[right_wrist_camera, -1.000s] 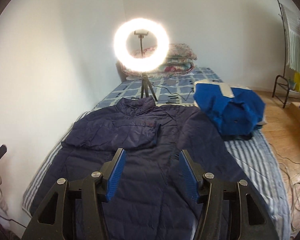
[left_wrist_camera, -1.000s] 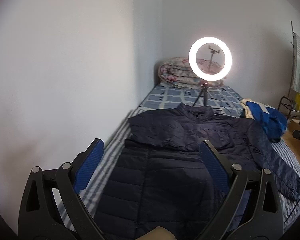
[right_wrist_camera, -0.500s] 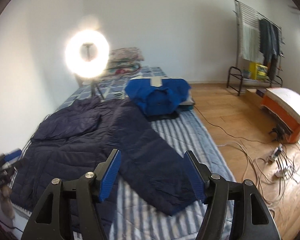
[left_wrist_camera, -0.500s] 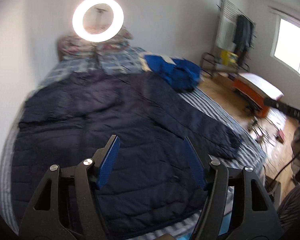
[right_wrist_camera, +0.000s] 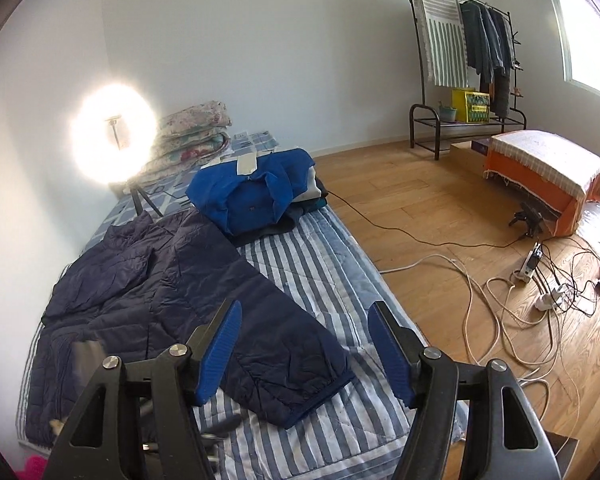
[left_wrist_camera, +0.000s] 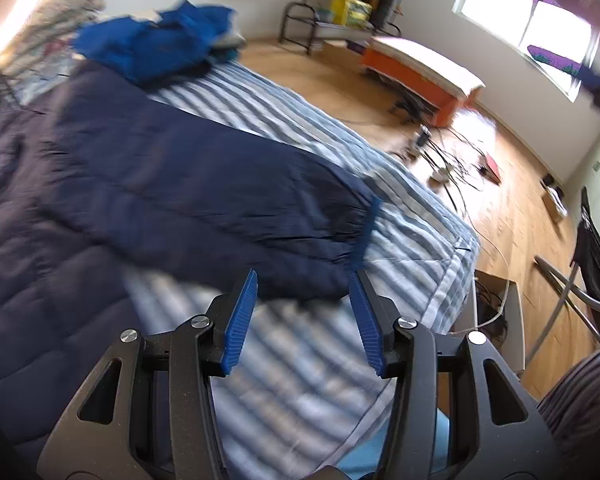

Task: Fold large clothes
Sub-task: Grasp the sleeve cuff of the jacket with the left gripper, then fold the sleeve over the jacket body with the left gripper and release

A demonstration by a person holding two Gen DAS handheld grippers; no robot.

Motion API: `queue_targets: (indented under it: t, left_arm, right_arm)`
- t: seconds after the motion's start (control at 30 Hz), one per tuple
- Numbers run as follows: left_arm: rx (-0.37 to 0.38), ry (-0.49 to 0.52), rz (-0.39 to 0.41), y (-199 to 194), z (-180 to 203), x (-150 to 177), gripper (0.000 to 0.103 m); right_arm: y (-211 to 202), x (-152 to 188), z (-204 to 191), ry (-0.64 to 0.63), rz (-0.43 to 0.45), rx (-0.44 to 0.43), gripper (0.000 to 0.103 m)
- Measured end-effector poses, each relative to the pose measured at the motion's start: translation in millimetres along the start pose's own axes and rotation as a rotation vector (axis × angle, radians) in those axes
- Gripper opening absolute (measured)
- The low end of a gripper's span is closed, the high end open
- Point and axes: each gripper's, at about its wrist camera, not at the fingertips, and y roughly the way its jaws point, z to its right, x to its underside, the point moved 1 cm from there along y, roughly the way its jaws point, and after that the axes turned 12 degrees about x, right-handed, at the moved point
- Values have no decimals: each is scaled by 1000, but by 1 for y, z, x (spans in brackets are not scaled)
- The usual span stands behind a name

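A navy quilted puffer jacket [right_wrist_camera: 148, 288] lies flat on the striped bed [right_wrist_camera: 324, 264], one sleeve folded across its chest, the other sleeve [left_wrist_camera: 228, 200] stretched toward the bed's near right corner. My left gripper [left_wrist_camera: 303, 286] is open and empty, just short of that sleeve's cuff [left_wrist_camera: 364, 232]. My right gripper [right_wrist_camera: 305, 344] is open and empty, above the same sleeve end [right_wrist_camera: 300, 376]. The left view is motion-blurred.
A blue garment pile [right_wrist_camera: 252, 192] lies further up the bed, with a ring light on a tripod [right_wrist_camera: 114, 138] and folded quilts [right_wrist_camera: 192, 136] at its head. Cables and power strips [right_wrist_camera: 532, 280] cover the wood floor. An orange bench [right_wrist_camera: 540, 176] and clothes rack [right_wrist_camera: 468, 60] stand at right.
Both grippers have swung right, from facing the jacket's body and ring light to the outstretched sleeve and the room's floor. The left gripper has come close to the cuff. Jaws stayed open.
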Motion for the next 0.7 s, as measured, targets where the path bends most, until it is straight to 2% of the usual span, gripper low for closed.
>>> queue_targets:
  t: [0.1, 0.17, 0.3, 0.43, 0.5, 0.53, 0.57, 0.6, 0.63, 0.7]
  left_arm:
    - [38, -9, -54, 29, 6, -6, 56]
    - [36, 7, -79, 40, 11, -7, 69]
    - [-29, 74, -143, 65, 21, -10, 69]
    - [-106, 79, -190, 88, 19, -7, 69]
    - [-147, 108, -180, 91, 21, -6, 60]
    - [-162, 112, -169, 90, 21, -6, 46]
    - [-165, 104, -161, 90, 18, -6, 25]
    - [-160, 69, -157, 85, 12, -9, 14]
    - [-130, 19, -152, 79, 4, -12, 10]
    - [-73, -73, -122, 64, -12, -19, 9]
  right_arm:
    - [-8, -2, -4, -15, 38, 5, 68]
    - [-10, -4, -3, -7, 53, 12, 68]
    - [-6, -8, 6, 48, 42, -6, 68]
    - [-7, -12, 12, 86, 47, -16, 68]
    - [-9, -14, 13, 95, 54, -20, 68]
    - [-9, -14, 13, 99, 55, -27, 68]
    - [-8, -15, 13, 106, 53, -30, 68]
    - [-7, -15, 14, 113, 48, -32, 68]
    - [-5, -15, 15, 126, 40, -40, 68]
    - [-3, -16, 18, 161, 26, -58, 68]
